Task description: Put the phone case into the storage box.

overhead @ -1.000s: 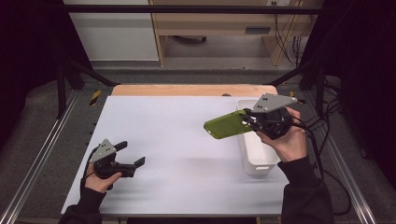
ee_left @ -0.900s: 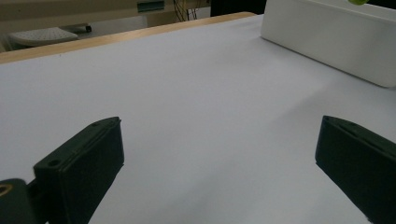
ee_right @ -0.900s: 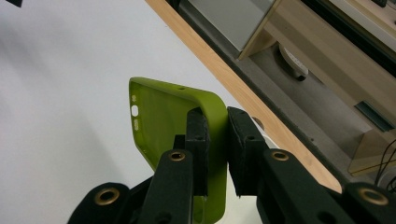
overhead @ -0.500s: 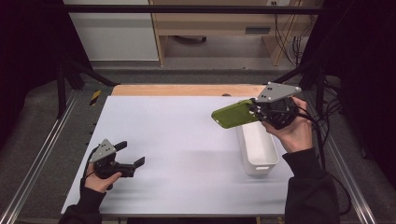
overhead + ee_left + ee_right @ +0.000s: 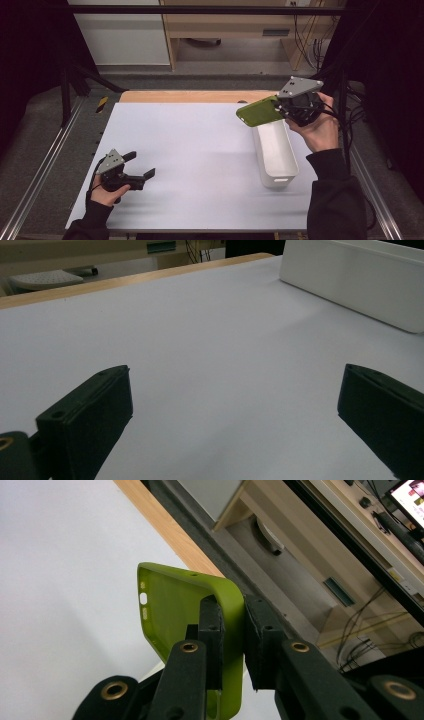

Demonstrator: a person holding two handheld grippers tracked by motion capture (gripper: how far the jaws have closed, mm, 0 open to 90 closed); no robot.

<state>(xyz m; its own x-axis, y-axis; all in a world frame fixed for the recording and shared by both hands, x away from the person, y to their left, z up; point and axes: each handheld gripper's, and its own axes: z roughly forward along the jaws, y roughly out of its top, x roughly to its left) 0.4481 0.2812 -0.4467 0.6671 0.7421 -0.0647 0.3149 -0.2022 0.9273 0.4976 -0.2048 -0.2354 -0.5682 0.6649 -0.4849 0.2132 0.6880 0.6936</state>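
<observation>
The left gripper (image 5: 138,165) rests on the white table (image 5: 200,165) near its front left corner, jaws apart. A white bin (image 5: 274,155) sits toward the right. Above its far end, the right gripper (image 5: 284,105) clamps a green case (image 5: 259,111). Beyond the table's wooden edge (image 5: 190,96) lie grey floor and a desk (image 5: 235,25).

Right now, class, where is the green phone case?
In the high view the green phone case is at the right, held in the right gripper above the far end of the white bin.
</observation>
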